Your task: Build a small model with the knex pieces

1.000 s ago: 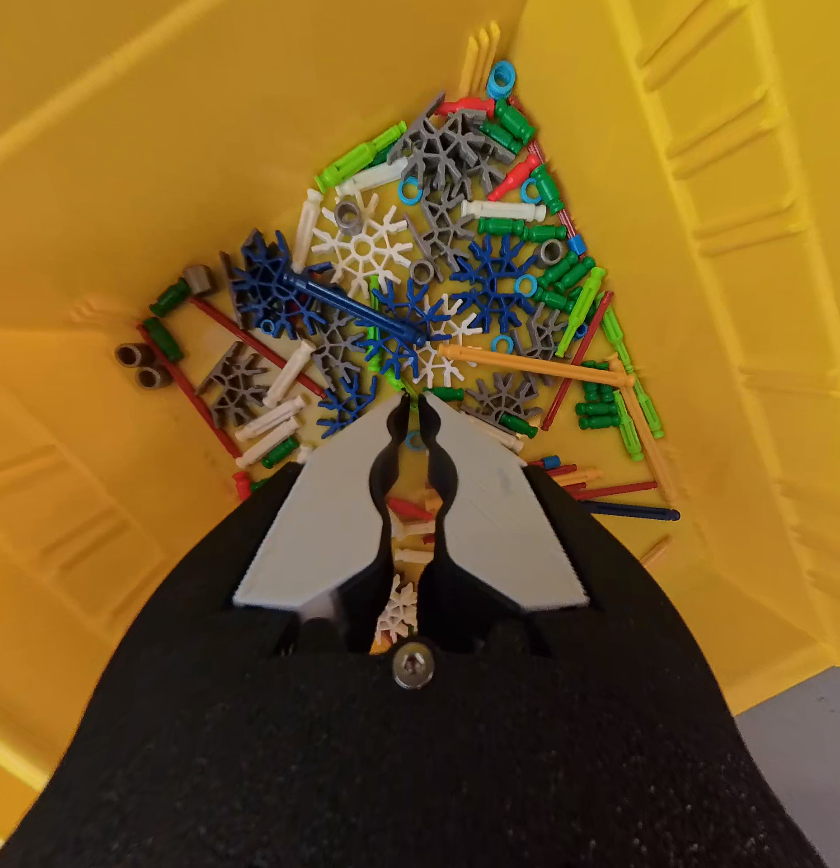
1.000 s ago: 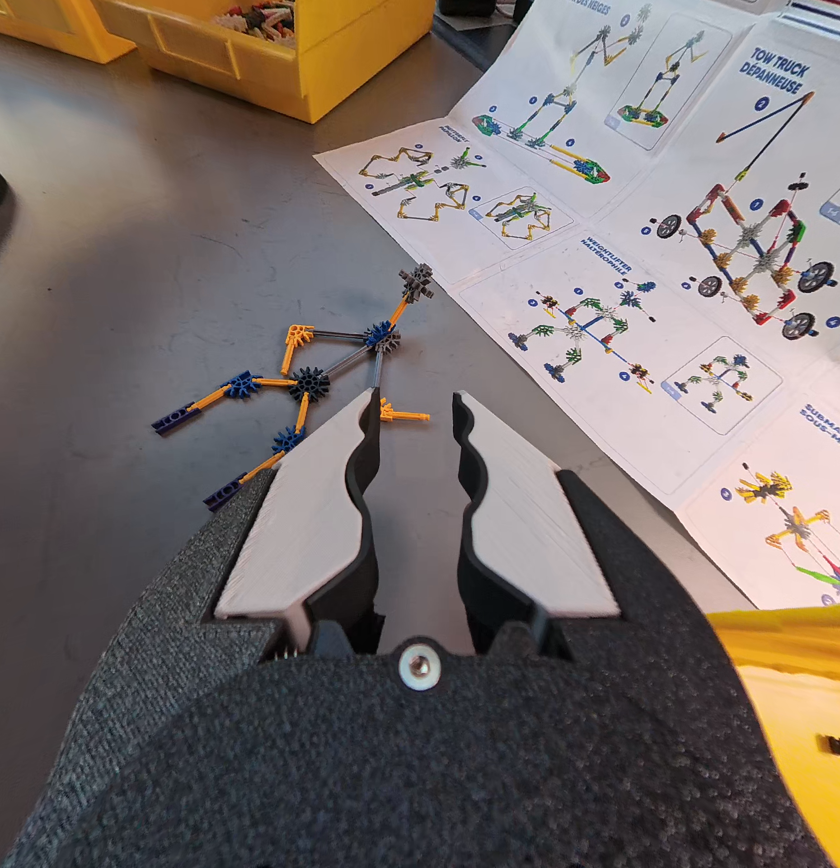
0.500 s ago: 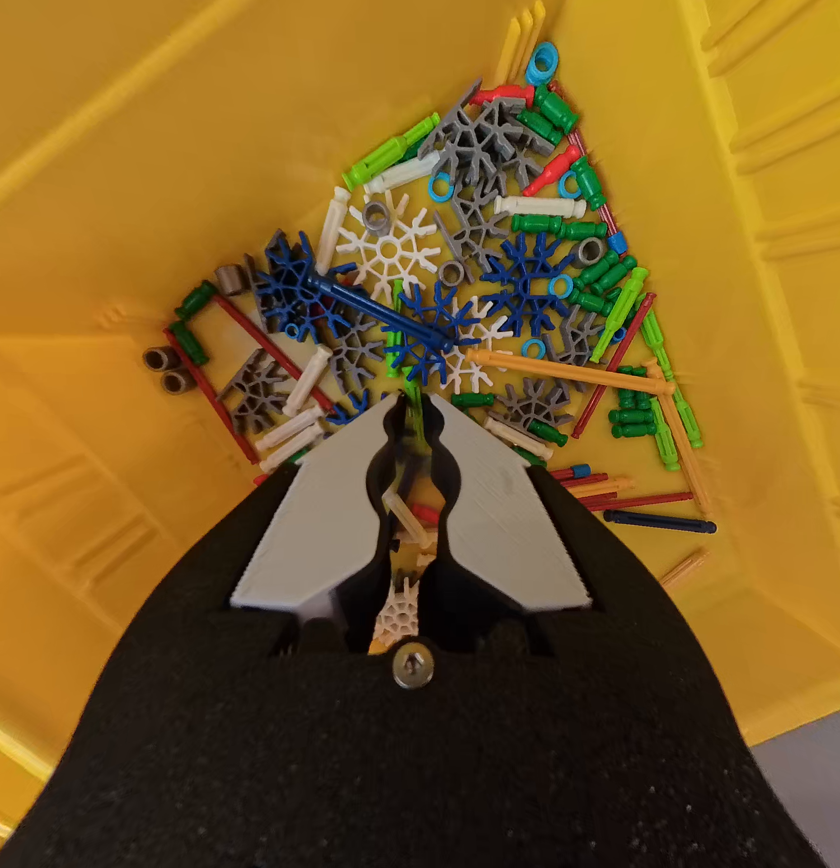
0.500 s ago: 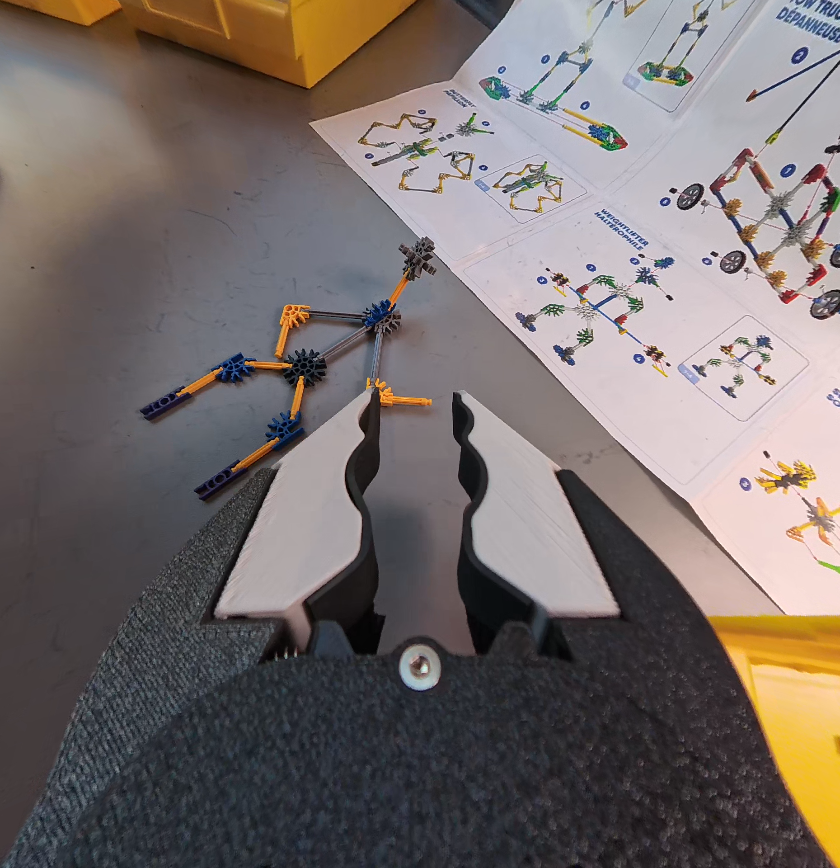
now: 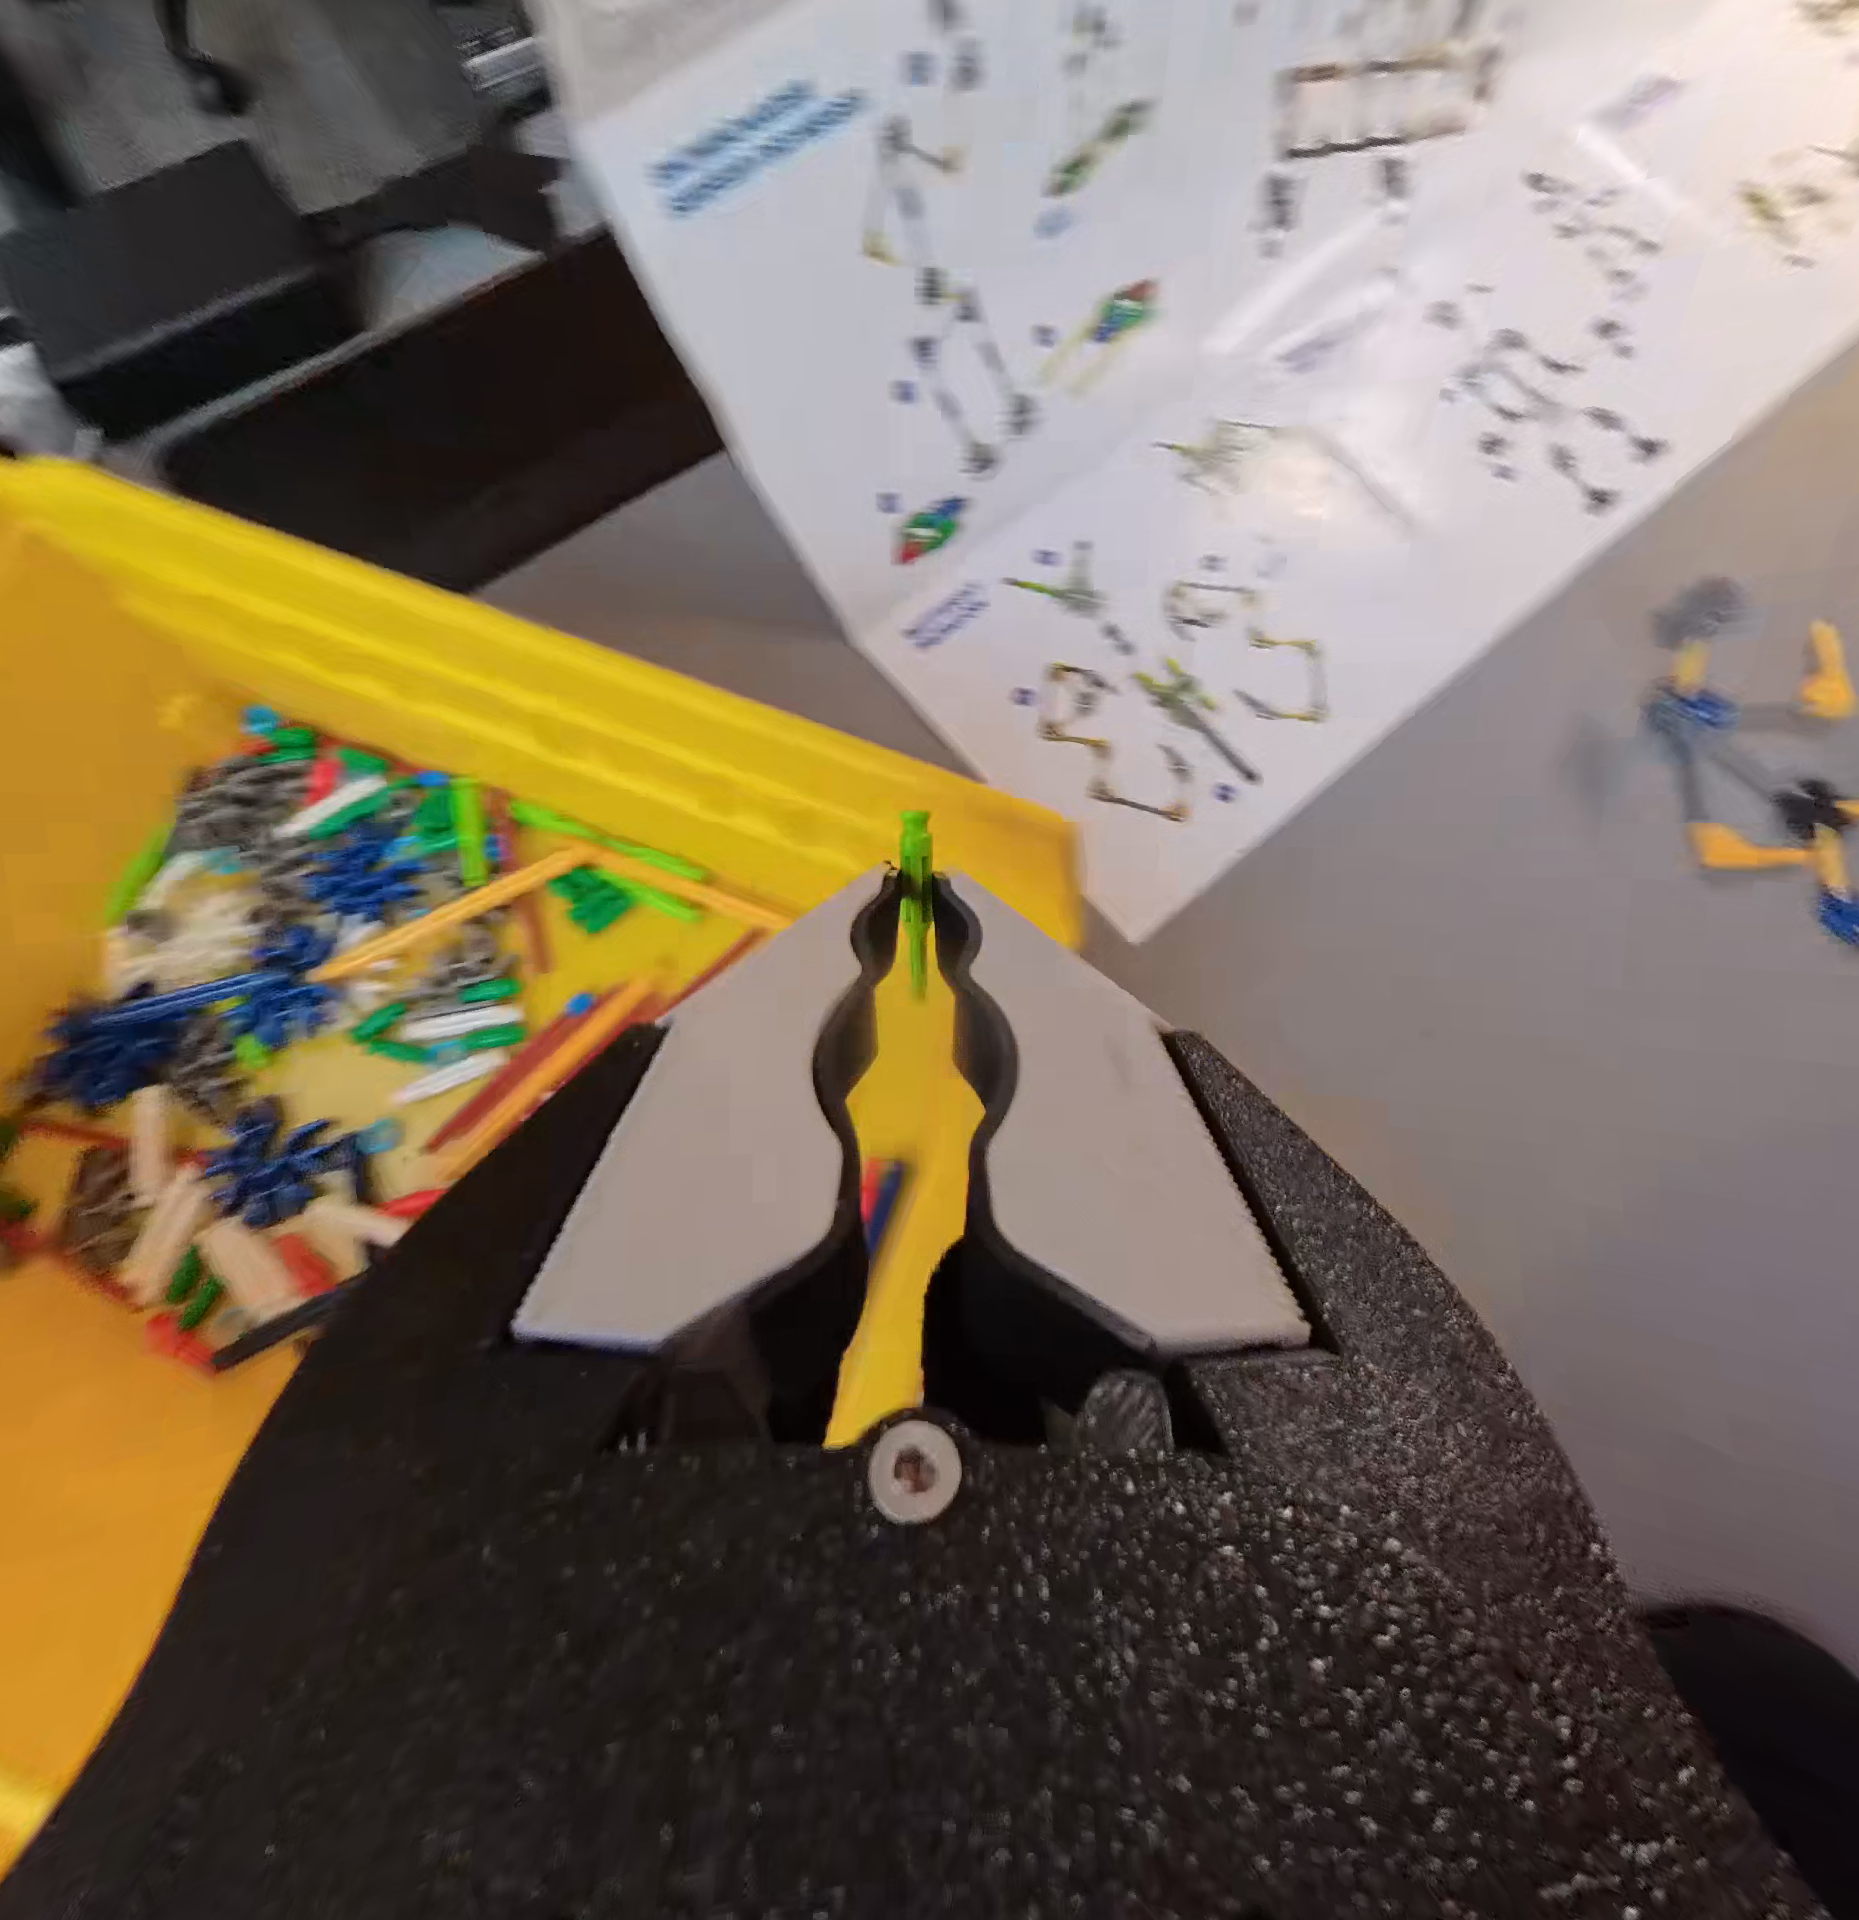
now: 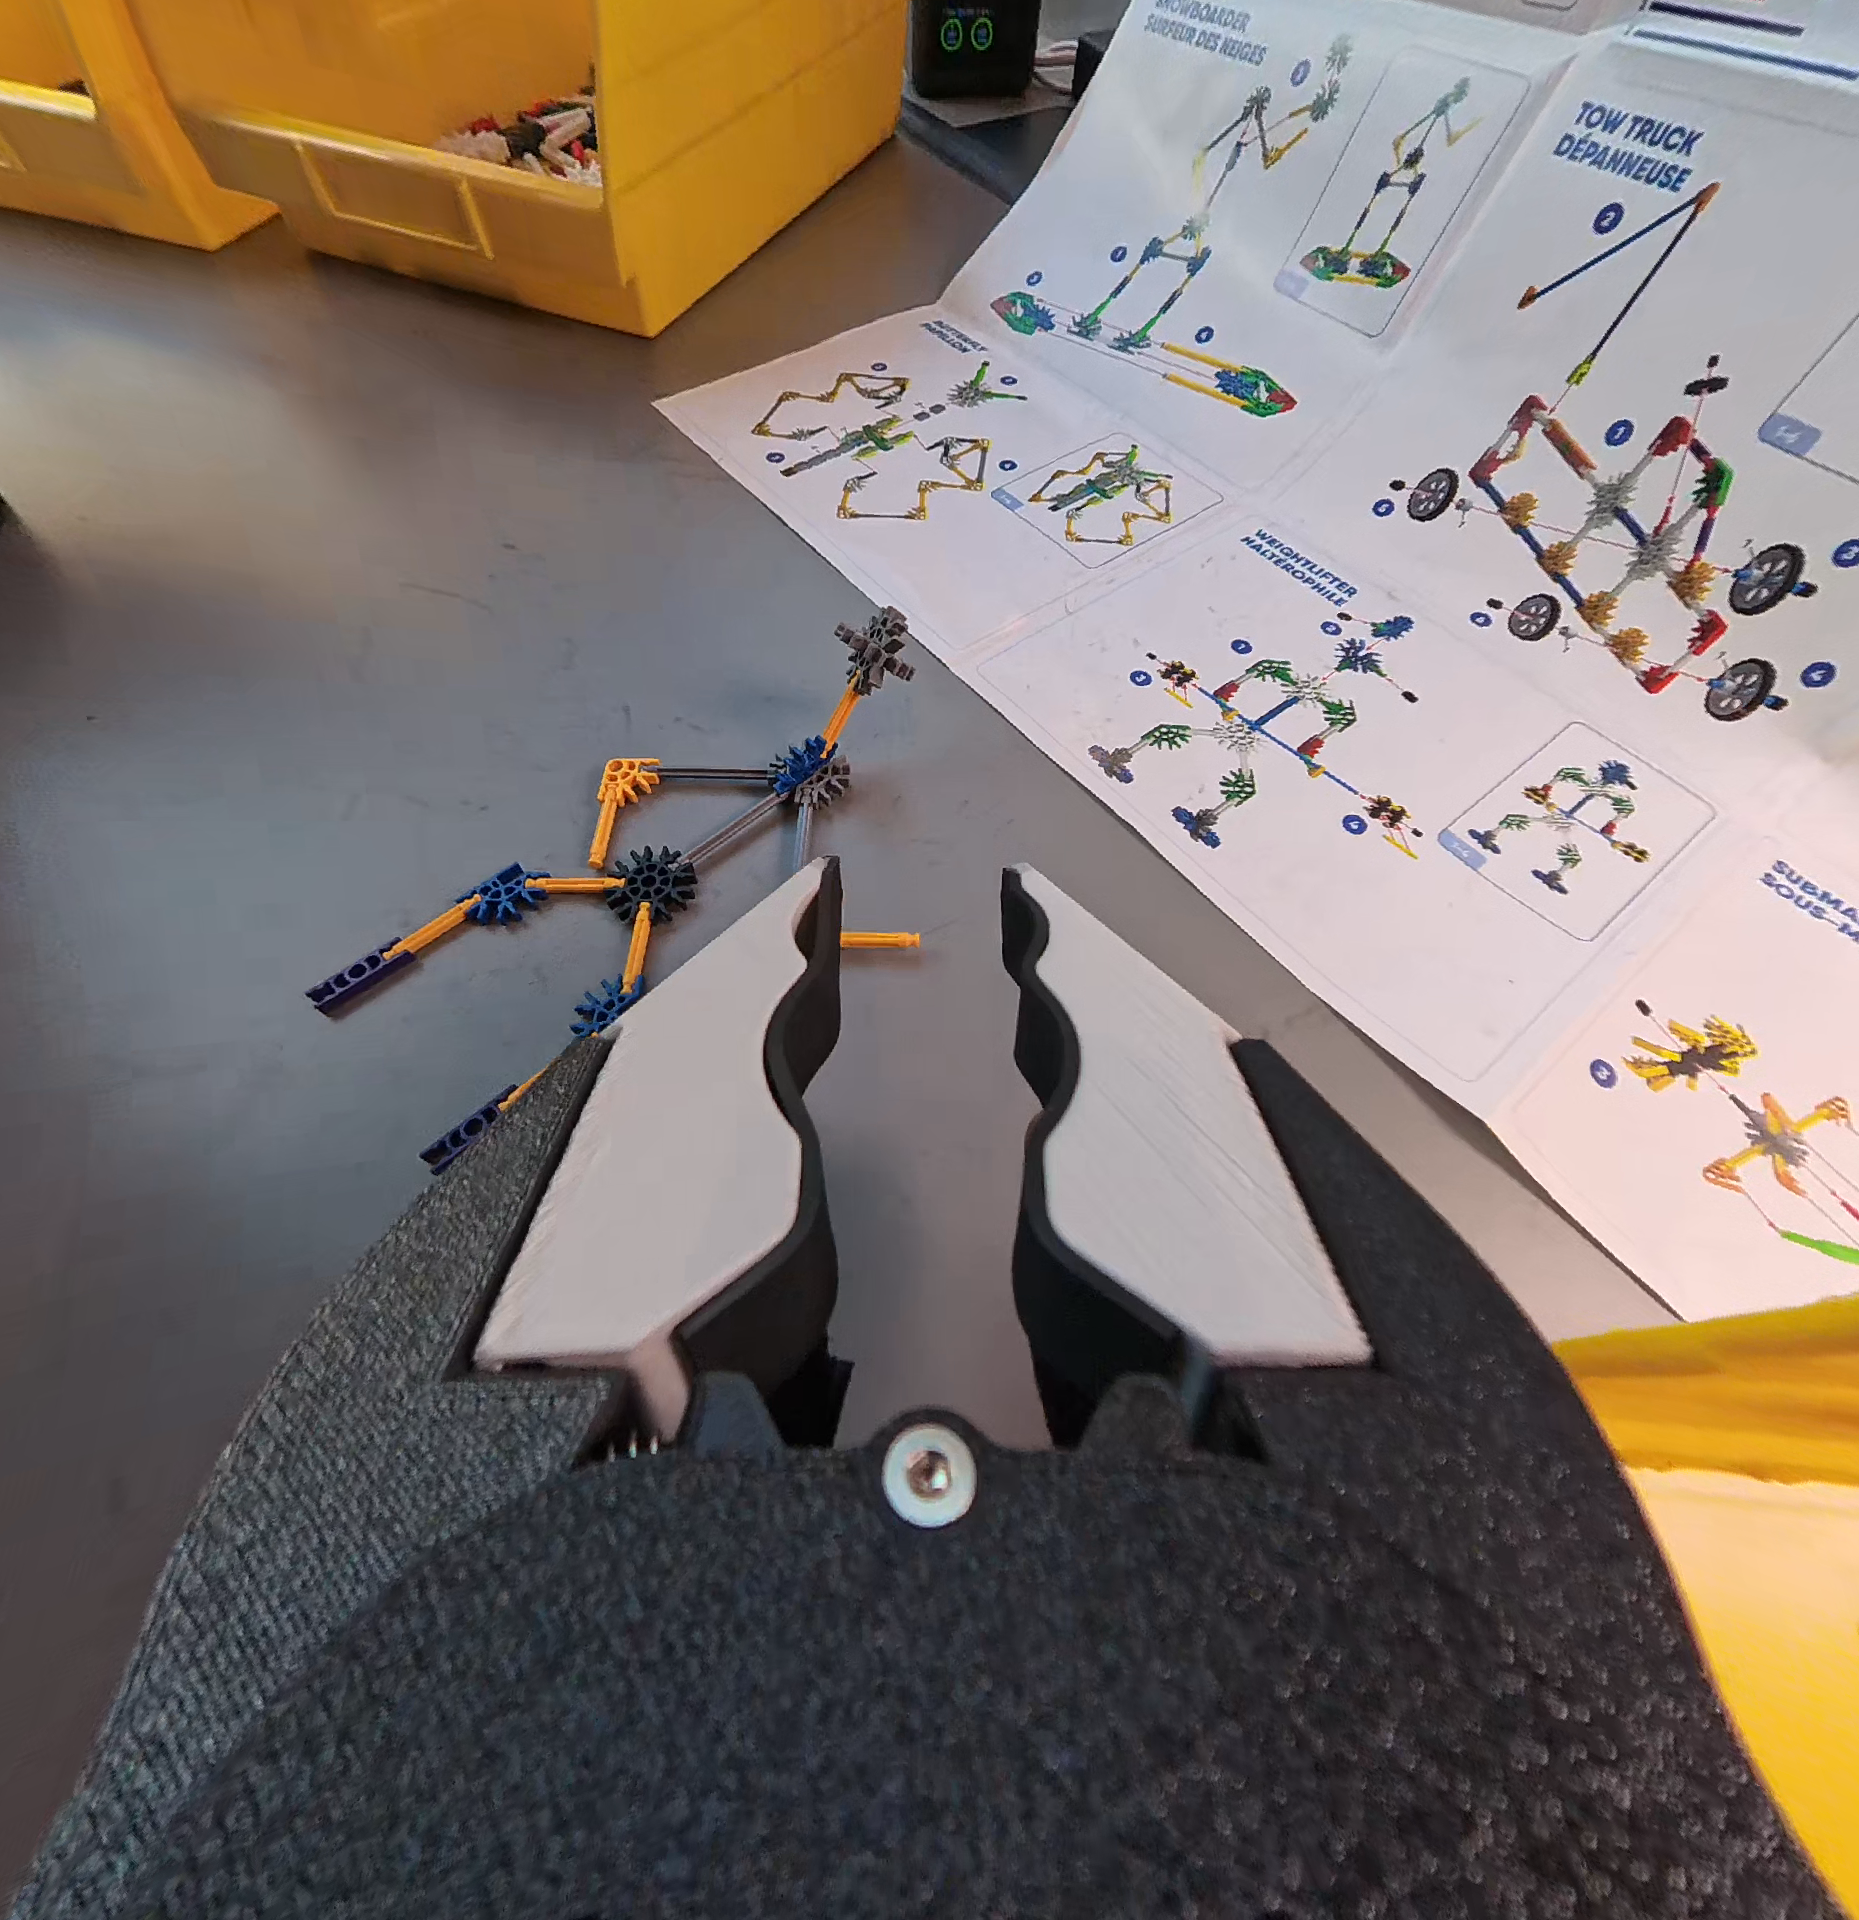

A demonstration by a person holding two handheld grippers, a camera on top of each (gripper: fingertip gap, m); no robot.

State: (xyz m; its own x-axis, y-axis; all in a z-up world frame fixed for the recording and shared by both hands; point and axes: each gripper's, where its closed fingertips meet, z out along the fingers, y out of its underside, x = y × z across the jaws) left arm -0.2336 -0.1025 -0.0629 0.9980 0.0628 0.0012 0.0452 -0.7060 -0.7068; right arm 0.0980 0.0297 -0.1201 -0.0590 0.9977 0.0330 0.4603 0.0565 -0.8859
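Note:
My left gripper (image 5: 917, 883) is shut on a short bright green rod (image 5: 914, 873), held upright at the fingertips above the right rim of a yellow bin (image 5: 613, 686) full of mixed rods and connectors (image 5: 312, 966). My right gripper (image 6: 917, 883) is open and empty, low over the grey table. Just ahead of its left finger lies a flat figure of orange and grey rods with blue, black and grey connectors (image 6: 696, 831). One orange rod end (image 6: 878, 940) shows between the fingertips. The figure also shows blurred in the left wrist view (image 5: 1777, 790).
A white folded instruction sheet (image 6: 1424, 623) with model pictures lies to the right of the figure; it also shows in the left wrist view (image 5: 1268, 364). Two more yellow bins (image 6: 551, 177) stand at the table's back left. A yellow bin edge (image 6: 1756, 1392) is at the right gripper's lower right. About 35 cm separates my left fingertips from my right.
My left gripper has closed on the green rod, lifted out of the bin and swung right toward the table. My right gripper has hardly moved and stays open.

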